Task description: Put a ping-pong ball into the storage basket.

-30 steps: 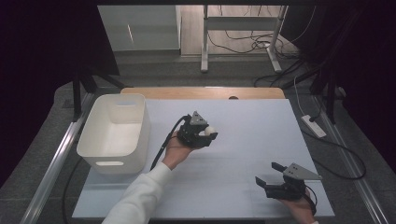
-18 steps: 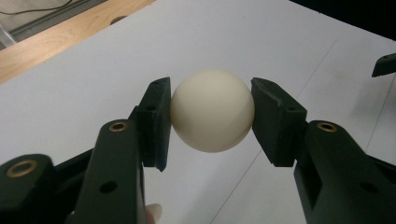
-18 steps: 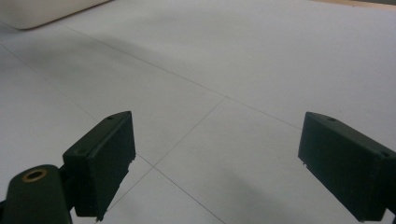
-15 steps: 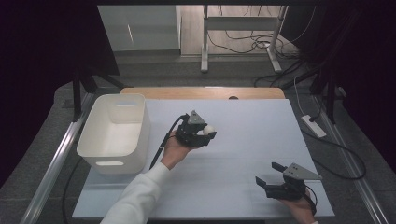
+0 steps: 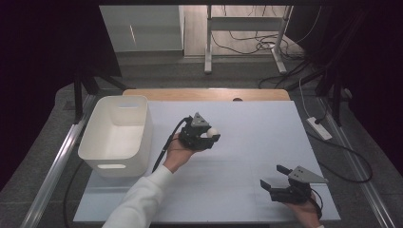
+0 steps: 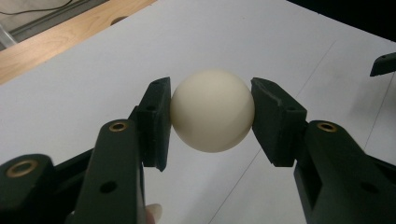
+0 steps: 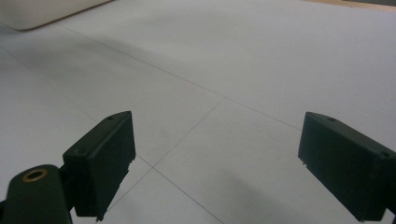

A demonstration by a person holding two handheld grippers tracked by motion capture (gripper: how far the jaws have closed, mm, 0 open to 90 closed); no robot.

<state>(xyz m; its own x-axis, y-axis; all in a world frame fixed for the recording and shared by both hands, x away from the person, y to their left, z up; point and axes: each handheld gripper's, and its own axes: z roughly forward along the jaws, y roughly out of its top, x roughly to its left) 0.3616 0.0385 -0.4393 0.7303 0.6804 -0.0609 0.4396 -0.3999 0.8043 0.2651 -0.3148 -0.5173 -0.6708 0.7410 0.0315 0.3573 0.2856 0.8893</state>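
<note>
Tabletop point(image 5: 247, 123), white, wooden far edge; white bin point(image 5: 116, 135) at left. Left gripper point(image 6: 212, 116) pinching cream ball point(image 6: 212, 111). Right gripper point(image 7: 217, 163) spread wide, empty.

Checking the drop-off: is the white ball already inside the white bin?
No, the white ball sits clamped in the left gripper, beside the white bin.

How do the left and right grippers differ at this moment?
The left gripper is shut on a white ball; the right gripper is open with nothing between its jaws. In the high view the left gripper sits near the table's middle, beside the white bin; the right sits at the near right corner. Both have black jaws.
</note>
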